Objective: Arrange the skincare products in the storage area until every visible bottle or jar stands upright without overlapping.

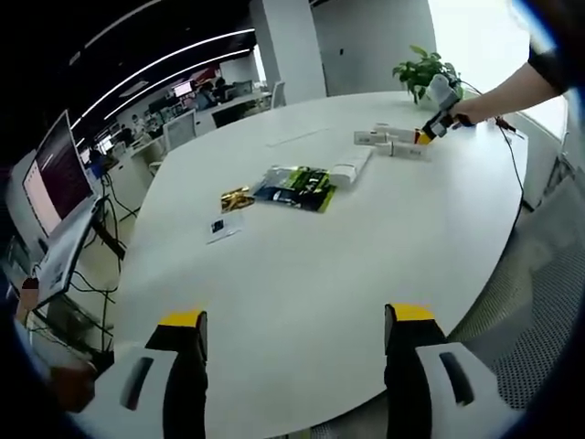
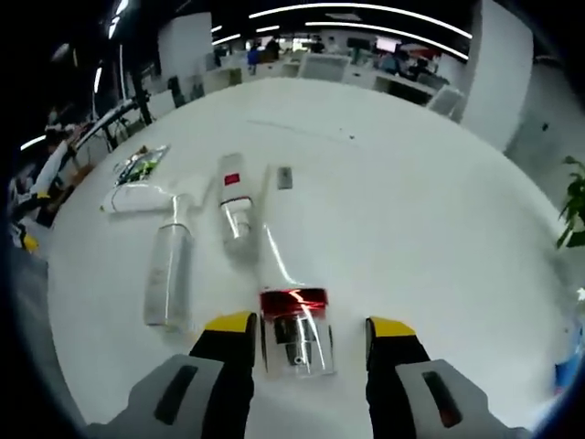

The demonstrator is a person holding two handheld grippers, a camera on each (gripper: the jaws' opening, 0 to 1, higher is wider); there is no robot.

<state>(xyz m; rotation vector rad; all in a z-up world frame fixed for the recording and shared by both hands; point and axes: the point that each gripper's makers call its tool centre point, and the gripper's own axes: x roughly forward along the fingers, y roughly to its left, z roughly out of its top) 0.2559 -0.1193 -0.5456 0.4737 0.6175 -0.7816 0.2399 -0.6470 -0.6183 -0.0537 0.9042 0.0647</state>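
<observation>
three bottles (image 2: 170, 274) lie flat — right hand-held gripper (image 2: 311, 329) spread around one.

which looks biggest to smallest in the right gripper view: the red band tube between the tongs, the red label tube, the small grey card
1. Red band tube, largest, though it lies nearest the camera, which inflates it.
2. Red label tube.
3. Small grey card, clearly smallest.

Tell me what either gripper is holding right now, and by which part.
Nothing is held. The right gripper is open around a lying clear bottle's red-banded end, not closed on it. The left gripper is open above the table.
</observation>
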